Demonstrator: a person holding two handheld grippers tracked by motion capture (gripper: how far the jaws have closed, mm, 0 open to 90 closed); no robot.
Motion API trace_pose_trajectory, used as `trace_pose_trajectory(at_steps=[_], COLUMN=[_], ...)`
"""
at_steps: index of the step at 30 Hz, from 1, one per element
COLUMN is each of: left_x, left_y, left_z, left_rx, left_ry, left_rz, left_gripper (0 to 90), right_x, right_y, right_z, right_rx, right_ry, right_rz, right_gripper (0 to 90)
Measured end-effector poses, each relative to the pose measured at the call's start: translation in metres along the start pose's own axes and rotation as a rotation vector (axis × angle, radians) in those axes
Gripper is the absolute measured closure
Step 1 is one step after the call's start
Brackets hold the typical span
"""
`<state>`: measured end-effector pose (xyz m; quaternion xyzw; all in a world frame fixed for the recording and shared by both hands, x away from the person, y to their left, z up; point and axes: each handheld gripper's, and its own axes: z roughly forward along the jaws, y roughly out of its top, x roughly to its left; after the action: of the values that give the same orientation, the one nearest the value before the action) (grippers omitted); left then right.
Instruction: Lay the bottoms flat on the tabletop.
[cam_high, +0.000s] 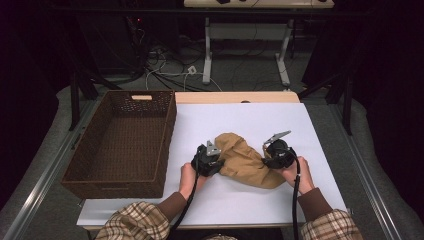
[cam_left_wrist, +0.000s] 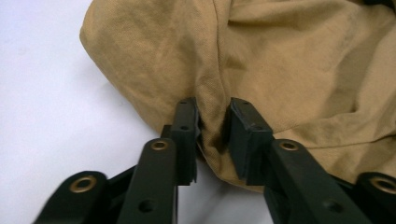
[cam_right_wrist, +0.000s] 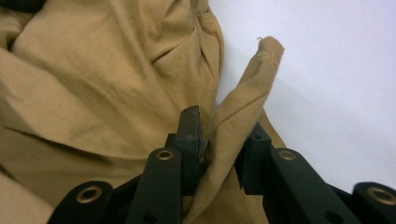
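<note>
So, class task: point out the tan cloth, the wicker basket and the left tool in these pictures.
tan cloth (cam_high: 248, 162), high view, the middle of its bunched body.
wicker basket (cam_high: 167, 137), high view, its right wall.
left tool (cam_left_wrist: 212, 128), left gripper view, midway between its fingertips, pinching a fold.

Two black grippers in a person's hands, plaid sleeves

The left gripper and the right gripper are showing black bodies, each wearing a grey three-cornered plate on top and trailing a black cable. The black jaws are carrying brass-ringed holes and blocky pads. The person is wearing plaid sleeves in tan and brown, ending in brown cuffs.
</note>
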<state>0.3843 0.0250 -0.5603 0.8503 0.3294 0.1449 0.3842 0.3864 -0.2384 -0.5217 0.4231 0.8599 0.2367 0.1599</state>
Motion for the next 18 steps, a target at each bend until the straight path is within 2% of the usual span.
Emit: trace_pose_trajectory(at_steps=[4, 8, 10, 11, 14, 15, 16, 17, 18], left_x=[0.001, 0.008, 0.012, 0.012, 0.011, 0.012, 0.011, 0.011, 0.009], left_y=[0.002, 0.008, 0.009, 0.01, 0.01, 0.011, 0.011, 0.012, 0.013], left_z=[0.002, 0.007, 0.01, 0.009, 0.005, 0.002, 0.0, -0.003, -0.006], left_rx=[-0.003, -0.002, -0.003, 0.001, 0.012, 0.015, 0.013, 0.009, 0.004], left_ry=[0.011, 0.022, 0.011, 0.02, 0.035, 0.034, 0.036, 0.033, 0.032], left_rz=[0.013, 0.001, -0.03, -0.024, -0.028, -0.039, -0.041, -0.037, -0.037], left_gripper=[75.3, 74.3, 72.5, 71.9, 62.3, 55.6, 50.4, 47.5, 43.8], right_x=[0.0, -0.004, -0.006, -0.006, -0.008, -0.008, -0.008, -0.008, -0.008], right_y=[0.002, -0.001, -0.003, -0.004, -0.004, -0.004, -0.005, -0.004, -0.003], right_z=[-0.001, 0.001, 0.003, 0.004, 0.005, 0.004, 0.005, 0.001, -0.001], right_rx=[0.024, 0.061, 0.08, 0.087, 0.092, 0.089, 0.047, 0.079, 0.059], right_ry=[-0.028, -0.067, -0.062, -0.063, -0.061, -0.061, -0.058, -0.067, -0.057], right_rz=[-0.002, 0.007, 0.02, 0.022, 0.026, 0.024, 0.031, 0.027, 0.027], right_gripper=[73.7, 71.8, 71.8, 71.4, 69.8, 68.5, 66.8, 64.9, 62.5])
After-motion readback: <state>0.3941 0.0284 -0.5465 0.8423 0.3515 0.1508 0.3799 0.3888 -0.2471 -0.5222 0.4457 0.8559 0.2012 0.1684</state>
